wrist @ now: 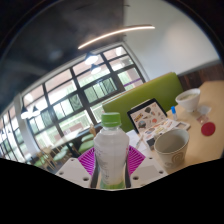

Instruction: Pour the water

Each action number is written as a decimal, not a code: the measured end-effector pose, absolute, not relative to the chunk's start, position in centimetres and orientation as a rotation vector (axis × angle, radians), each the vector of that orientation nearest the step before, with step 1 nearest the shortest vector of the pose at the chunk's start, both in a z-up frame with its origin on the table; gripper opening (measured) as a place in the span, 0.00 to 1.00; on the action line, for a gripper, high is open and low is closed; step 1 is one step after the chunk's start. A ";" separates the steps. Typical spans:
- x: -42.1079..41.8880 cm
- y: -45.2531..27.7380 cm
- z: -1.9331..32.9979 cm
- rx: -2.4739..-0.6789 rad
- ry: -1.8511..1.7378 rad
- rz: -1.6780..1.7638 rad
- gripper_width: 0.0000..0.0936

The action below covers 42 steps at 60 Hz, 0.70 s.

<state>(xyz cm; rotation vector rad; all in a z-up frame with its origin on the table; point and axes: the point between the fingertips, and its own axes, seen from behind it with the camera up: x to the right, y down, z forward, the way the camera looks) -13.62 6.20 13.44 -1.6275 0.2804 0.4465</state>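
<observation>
The bottle (111,152), clear with a green cap, stands upright between the fingers of the gripper (112,172). The pink pads (90,163) press its sides, so the jaws are closed narrow around it and holding it. Just beside it to the right, a white cup (171,150) sits open-mouthed on the table (207,145). Beyond lie a tablet (152,118), a red lid (208,128) and a white bowl (187,99).

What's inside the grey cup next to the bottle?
The grey ceramic cup shows only its rim and upper inner wall; its bottom is hidden. The gripper holds the green-capped clear plastic bottle.
</observation>
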 end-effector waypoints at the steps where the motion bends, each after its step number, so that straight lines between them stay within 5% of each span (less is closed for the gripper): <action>1: -13.5 6.4 14.1 -1.615 0.319 0.506 0.40; 7: -14.1 6.4 16.8 -1.549 0.617 0.907 0.40; 22: -9.6 7.9 16.3 -1.236 1.208 1.709 0.40; 42: -9.6 6.1 16.2 -1.043 1.482 1.974 0.40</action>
